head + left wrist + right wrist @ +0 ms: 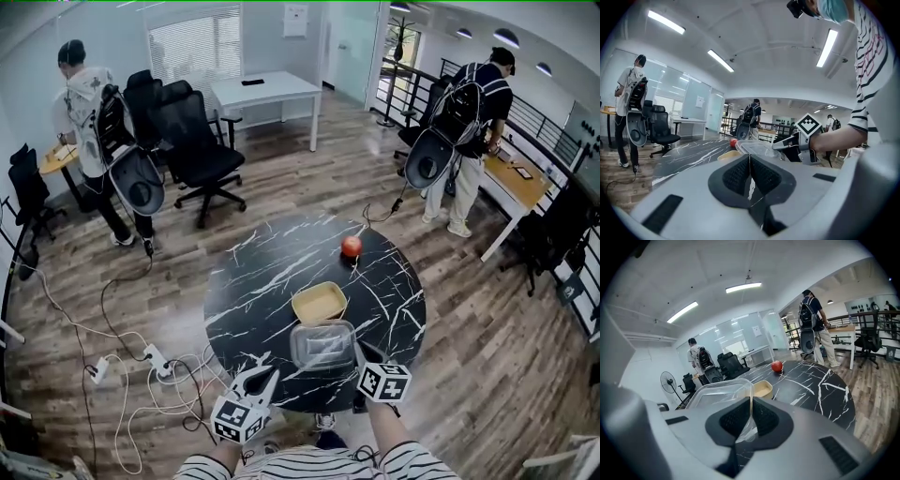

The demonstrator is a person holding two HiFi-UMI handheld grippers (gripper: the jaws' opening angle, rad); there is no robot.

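Jaws on the right gripper (358, 351) are pressed together on the near right corner of a clear plastic container (322, 342). They pinch its thin wall, probably because that rim is the only part slim enough for them to take. The container sits over the near edge of the round black marble table (253, 281). Whether its base rests on the top or hangs just above it cannot be told.

The left gripper (265, 373) hangs beside the table's near left edge, well apart from the container. Its jaws are together with nothing between them, so the container has only that one-sided hold.

Just beyond the container stands a beige bowl (319, 302), mouth up, near it but not touching. A red apple (352, 246) lies farther on, alone toward the far edge.

Past the table are black office chairs (192, 141), a white desk (267, 92), and two people with backpacks at side desks.
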